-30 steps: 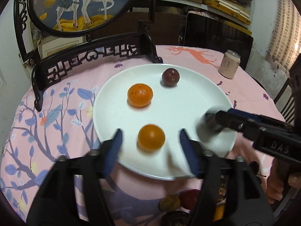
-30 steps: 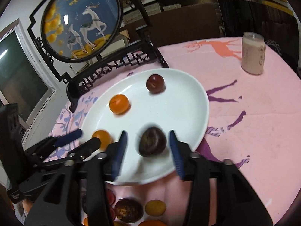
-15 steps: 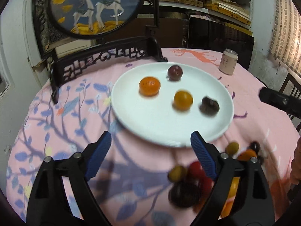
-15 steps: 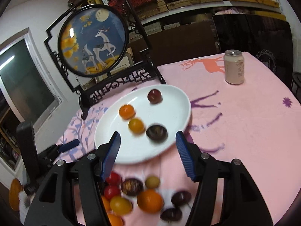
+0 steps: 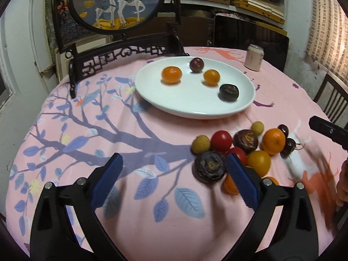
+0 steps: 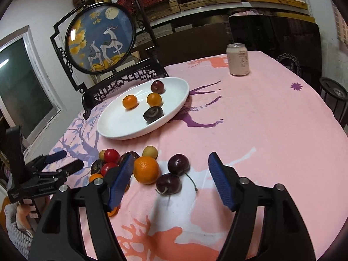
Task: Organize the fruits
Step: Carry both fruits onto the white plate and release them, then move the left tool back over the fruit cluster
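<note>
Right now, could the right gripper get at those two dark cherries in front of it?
Probably yes: the right gripper is empty, its jaws opening, and the two cherries lie on bare cloth just ahead, with only the orange crowding one side.

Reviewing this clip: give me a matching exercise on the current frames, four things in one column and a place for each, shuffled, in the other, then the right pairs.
Things:
1. mandarin
2. two cherries
3. pink can
4. round deer screen

Places:
A. far side of the table, apart from the plate
B. on the white plate
C. upright behind the plate
D. on the cloth, ahead between the right gripper's open fingers

Pairs: 1-B, 2-D, 3-A, 4-C
</note>
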The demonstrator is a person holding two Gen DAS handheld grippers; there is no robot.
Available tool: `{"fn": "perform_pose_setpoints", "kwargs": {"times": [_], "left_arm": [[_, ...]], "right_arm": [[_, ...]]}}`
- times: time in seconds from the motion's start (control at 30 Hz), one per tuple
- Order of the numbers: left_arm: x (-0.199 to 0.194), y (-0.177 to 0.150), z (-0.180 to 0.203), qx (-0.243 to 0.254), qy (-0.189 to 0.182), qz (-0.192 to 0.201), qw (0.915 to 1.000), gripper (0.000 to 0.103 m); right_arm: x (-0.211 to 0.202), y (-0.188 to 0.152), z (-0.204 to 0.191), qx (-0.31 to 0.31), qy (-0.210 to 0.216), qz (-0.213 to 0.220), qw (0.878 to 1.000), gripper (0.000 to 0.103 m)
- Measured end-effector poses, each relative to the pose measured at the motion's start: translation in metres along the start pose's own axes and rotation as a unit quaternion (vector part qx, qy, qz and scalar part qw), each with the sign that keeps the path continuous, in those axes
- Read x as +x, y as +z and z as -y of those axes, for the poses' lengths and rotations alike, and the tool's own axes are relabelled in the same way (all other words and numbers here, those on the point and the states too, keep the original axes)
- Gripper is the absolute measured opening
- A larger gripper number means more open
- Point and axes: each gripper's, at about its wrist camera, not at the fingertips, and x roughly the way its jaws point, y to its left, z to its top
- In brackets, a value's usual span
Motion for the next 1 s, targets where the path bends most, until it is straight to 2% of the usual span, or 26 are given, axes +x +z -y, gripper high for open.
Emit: {"fn": "perform_pose_setpoints", "kwargs": {"times": [0.13,0.27,0.37,0.47,0.53,0.6,0.67,0.7,0.73,0.87,1.0], "left_arm": [[0.012,0.0,0.003,0.002,-0.019,-0.021,0.9996,0.098],[0.022,0.001,0.01,0.013,-0.011,-0.031,0.9994,0.101],[0.031,0.002,0.006,0.013,0.01,-0.045,0.9988,0.101],[0.035,0.004,-0.011,-0.006,-0.003,-0.067,0.9977,0.101],[0.032,0.002,-0.025,-0.012,0.081,-0.062,0.9947,0.101],[0.032,-0.001,-0.034,-0.014,0.133,-0.067,0.9887,0.101],[0.028,-0.001,-0.037,-0.03,0.104,-0.064,0.9921,0.101],[0.024,-0.001,-0.032,-0.029,0.079,-0.055,0.9949,0.101],[0.02,0.0,-0.024,-0.014,0.07,-0.046,0.9964,0.101],[0.014,-0.003,0.007,0.054,0.092,-0.018,0.9941,0.101],[0.011,-0.005,0.025,0.089,0.077,-0.003,0.993,0.101]], "right_arm": [[0.003,0.001,0.006,0.014,-0.004,-0.007,1.0,0.071],[0.004,0.0,0.005,0.012,-0.006,-0.01,1.0,0.071],[0.004,0.0,0.005,0.01,-0.008,-0.01,1.0,0.071],[0.005,0.0,0.006,0.015,-0.009,-0.014,1.0,0.071],[0.004,0.0,0.007,0.02,-0.01,-0.012,1.0,0.071],[0.003,0.001,0.009,0.024,-0.009,-0.01,1.0,0.071],[0.002,0.001,0.009,0.024,-0.007,-0.009,1.0,0.071],[0.002,0.001,0.008,0.023,-0.006,-0.009,1.0,0.071],[0.002,0.001,0.008,0.021,-0.006,-0.009,1.0,0.071],[0.003,0.0,0.007,0.018,-0.007,-0.012,1.0,0.071],[0.004,0.0,0.006,0.017,-0.009,-0.014,1.0,0.071]]}}
